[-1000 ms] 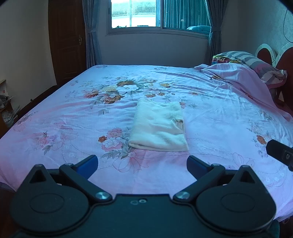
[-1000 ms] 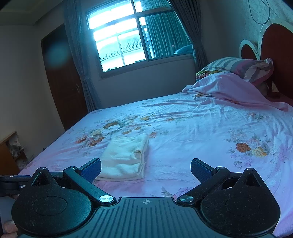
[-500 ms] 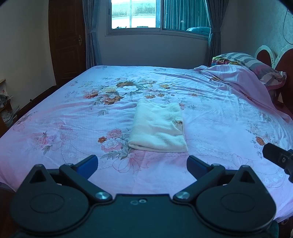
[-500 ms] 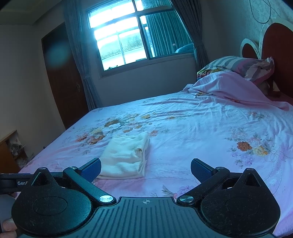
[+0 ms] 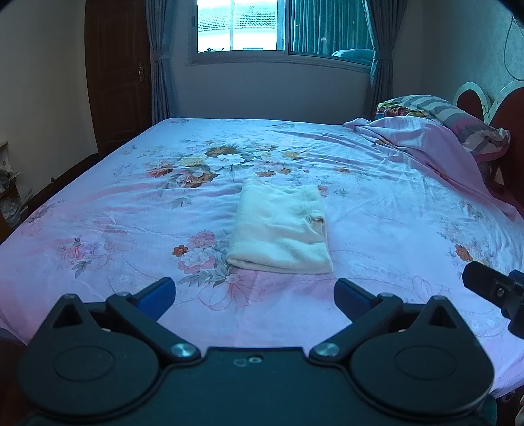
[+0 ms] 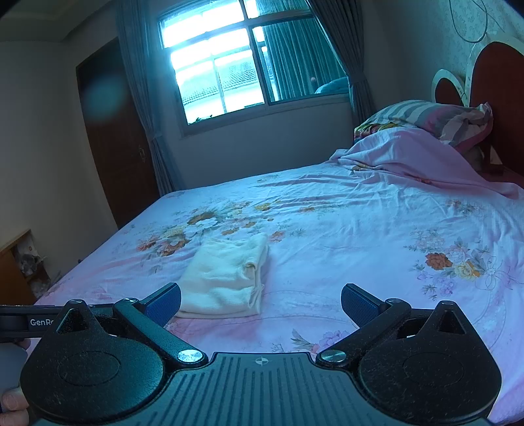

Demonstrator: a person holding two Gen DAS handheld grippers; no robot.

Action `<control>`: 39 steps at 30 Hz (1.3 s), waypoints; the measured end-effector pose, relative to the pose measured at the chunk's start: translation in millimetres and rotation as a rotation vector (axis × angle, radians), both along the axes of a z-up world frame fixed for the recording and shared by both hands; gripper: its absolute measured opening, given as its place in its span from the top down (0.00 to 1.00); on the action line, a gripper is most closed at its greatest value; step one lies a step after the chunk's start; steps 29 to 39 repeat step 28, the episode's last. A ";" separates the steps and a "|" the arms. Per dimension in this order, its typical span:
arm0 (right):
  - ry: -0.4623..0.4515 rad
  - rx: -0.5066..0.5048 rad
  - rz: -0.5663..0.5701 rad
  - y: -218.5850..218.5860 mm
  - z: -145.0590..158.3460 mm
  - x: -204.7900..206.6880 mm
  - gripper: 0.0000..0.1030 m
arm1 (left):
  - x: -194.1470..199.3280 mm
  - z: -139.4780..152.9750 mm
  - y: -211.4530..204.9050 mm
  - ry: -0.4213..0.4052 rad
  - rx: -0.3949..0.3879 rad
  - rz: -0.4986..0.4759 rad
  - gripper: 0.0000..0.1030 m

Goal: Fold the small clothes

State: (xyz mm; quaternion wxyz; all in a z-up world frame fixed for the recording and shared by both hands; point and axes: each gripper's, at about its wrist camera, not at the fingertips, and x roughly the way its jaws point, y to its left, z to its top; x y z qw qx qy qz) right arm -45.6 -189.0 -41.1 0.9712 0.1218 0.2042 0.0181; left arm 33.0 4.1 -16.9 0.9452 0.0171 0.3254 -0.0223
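Observation:
A cream garment (image 5: 281, 229) lies folded into a neat rectangle on the pink floral bedsheet (image 5: 98, 222), near the middle of the bed. My left gripper (image 5: 254, 295) is open and hangs short of the garment's near edge, holding nothing. In the right wrist view the same folded garment (image 6: 226, 278) lies ahead and to the left. My right gripper (image 6: 261, 303) is open and empty, held back above the sheet (image 6: 376, 236). A part of the right gripper shows at the right edge of the left wrist view.
A rumpled pink cover (image 5: 416, 141) and striped pillows (image 5: 452, 114) are piled at the headboard (image 6: 497, 98) on the right. A window (image 5: 278, 29) with curtains is on the far wall, a dark door (image 5: 118, 72) at left. A low shelf (image 6: 19, 262) stands by the left wall.
Both grippers have drifted slightly, staying open. The right gripper's tip has crept a little further into the left wrist view. The garment has not moved.

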 end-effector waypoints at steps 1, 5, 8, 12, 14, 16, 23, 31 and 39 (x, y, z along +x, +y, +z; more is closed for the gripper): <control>0.001 0.001 0.000 0.0 -0.4 0.3 0.00 | 0.8 -0.5 -0.2 0.003 0.000 -0.001 0.01; 0.011 0.001 -0.002 -1.0 -4.1 2.8 0.00 | 6.1 -2.6 -0.1 0.012 -0.005 -0.005 0.01; 0.019 0.005 -0.006 -1.0 -7.0 6.7 0.00 | 8.3 -4.0 0.2 0.013 -0.005 -0.006 0.01; 0.024 0.008 -0.011 -2.5 -10.3 8.4 0.00 | 10.2 -4.7 0.0 0.010 -0.003 -0.004 0.01; 0.027 0.014 -0.010 -3.2 -11.3 9.2 0.00 | 10.9 -4.8 -0.3 0.010 -0.001 -0.005 0.01; 0.029 0.013 -0.010 -3.5 -12.3 9.5 0.00 | 12.0 -5.1 -0.3 0.008 -0.001 -0.004 0.01; 0.035 0.023 -0.014 -4.1 -15.1 11.9 0.00 | 19.2 -7.6 -0.8 -0.007 -0.001 -0.030 0.01; 0.039 0.034 -0.016 -4.9 -17.6 18.6 0.00 | 26.1 -8.1 -2.0 -0.040 -0.017 -0.070 0.02; 0.039 0.034 -0.016 -4.9 -17.6 18.6 0.00 | 26.1 -8.1 -2.0 -0.040 -0.017 -0.070 0.02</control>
